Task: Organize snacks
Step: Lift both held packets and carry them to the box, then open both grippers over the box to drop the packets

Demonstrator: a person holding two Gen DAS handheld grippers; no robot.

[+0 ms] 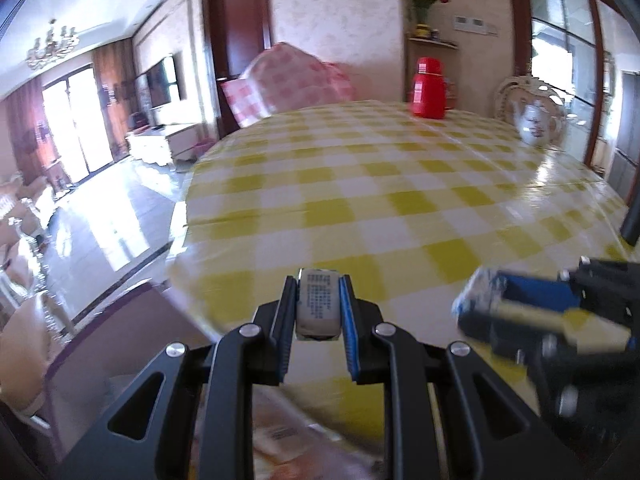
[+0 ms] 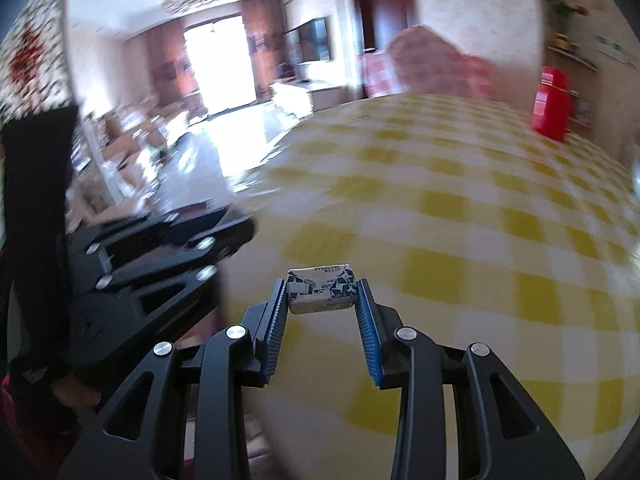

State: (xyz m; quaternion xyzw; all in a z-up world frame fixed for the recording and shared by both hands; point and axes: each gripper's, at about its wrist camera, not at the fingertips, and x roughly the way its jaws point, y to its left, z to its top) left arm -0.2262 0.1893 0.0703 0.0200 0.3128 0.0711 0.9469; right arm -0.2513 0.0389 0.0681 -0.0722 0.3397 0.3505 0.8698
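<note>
My left gripper point(image 1: 319, 280) is shut on a small white wrapped snack point(image 1: 319, 304) with printed text, held above the near edge of the yellow-checked table point(image 1: 360, 184). My right gripper point(image 2: 322, 286) is shut on a small blue-and-white wrapped snack point(image 2: 322, 290), also above the table. In the left wrist view the right gripper point(image 1: 472, 300) shows blurred at the right with its snack point(image 1: 480, 288). In the right wrist view the left gripper's black body point(image 2: 160, 256) shows at the left; its fingertips are hidden.
A red thermos point(image 1: 429, 88) stands at the table's far edge, and a white teapot point(image 1: 536, 124) at the far right. A chair with a pink checked cover point(image 1: 288, 80) stands behind the table. A printed package point(image 1: 304, 436) lies blurred under my left gripper.
</note>
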